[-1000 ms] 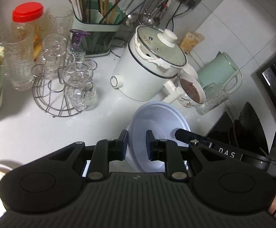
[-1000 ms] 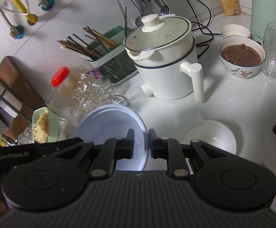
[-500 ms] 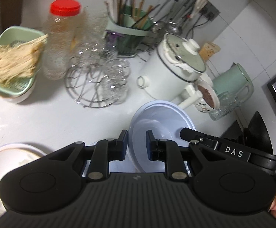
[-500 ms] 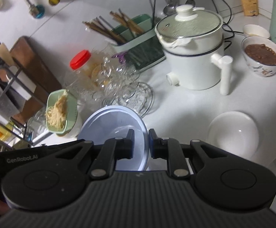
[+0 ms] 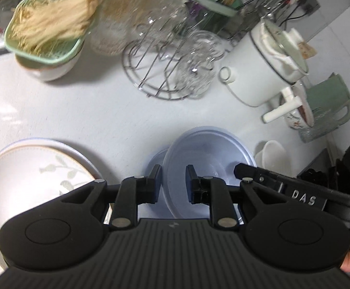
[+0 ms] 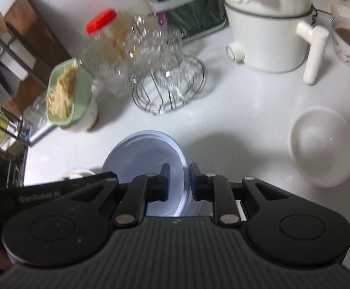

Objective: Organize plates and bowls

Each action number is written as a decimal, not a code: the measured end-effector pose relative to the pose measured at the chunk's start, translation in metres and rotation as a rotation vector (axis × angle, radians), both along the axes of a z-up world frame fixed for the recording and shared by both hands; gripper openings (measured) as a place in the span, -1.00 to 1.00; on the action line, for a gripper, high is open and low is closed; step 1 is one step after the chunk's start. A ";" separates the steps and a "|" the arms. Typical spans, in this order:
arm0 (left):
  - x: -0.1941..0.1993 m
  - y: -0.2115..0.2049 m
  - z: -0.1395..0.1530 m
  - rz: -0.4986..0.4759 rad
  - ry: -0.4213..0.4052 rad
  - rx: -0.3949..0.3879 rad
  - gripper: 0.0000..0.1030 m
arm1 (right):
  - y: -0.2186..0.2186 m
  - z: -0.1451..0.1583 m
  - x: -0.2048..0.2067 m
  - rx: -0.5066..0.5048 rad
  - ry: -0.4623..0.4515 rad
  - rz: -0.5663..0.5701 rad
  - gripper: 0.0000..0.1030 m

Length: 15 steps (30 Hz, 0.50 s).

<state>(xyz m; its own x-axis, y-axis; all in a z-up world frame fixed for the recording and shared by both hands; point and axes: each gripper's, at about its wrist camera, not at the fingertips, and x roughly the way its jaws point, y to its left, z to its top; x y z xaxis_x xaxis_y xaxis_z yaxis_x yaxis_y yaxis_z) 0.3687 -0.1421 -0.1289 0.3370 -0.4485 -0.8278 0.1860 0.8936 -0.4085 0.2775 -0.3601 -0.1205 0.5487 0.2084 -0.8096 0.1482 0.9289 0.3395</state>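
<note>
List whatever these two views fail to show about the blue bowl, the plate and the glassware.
- Blue bowl: near rim hidden by the left tool body in the left view; likewise behind the right tool.
- Leaf-patterned plate: cut off by the left view's edge.
- Glasses on the wire rack: motion-blurred, count unclear.

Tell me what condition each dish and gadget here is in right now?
Blue plate: held at its rim by both grippers.
Left gripper: shut on plate.
Right gripper: shut on plate.
White bowl: empty, upright.
Patterned plate: lying flat.
Pot: lidded.
</note>
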 end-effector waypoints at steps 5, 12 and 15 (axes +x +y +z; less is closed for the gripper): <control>0.006 0.004 -0.022 0.030 0.058 -0.013 -0.55 | 0.001 -0.026 0.006 -0.010 0.054 0.024 -0.60; 0.007 0.005 -0.019 0.049 0.054 -0.012 0.05 | -0.002 -0.029 0.006 0.030 0.053 0.025 -0.59; 0.006 0.004 -0.011 0.041 0.048 -0.013 0.05 | -0.005 -0.020 0.004 0.032 0.035 0.012 -0.43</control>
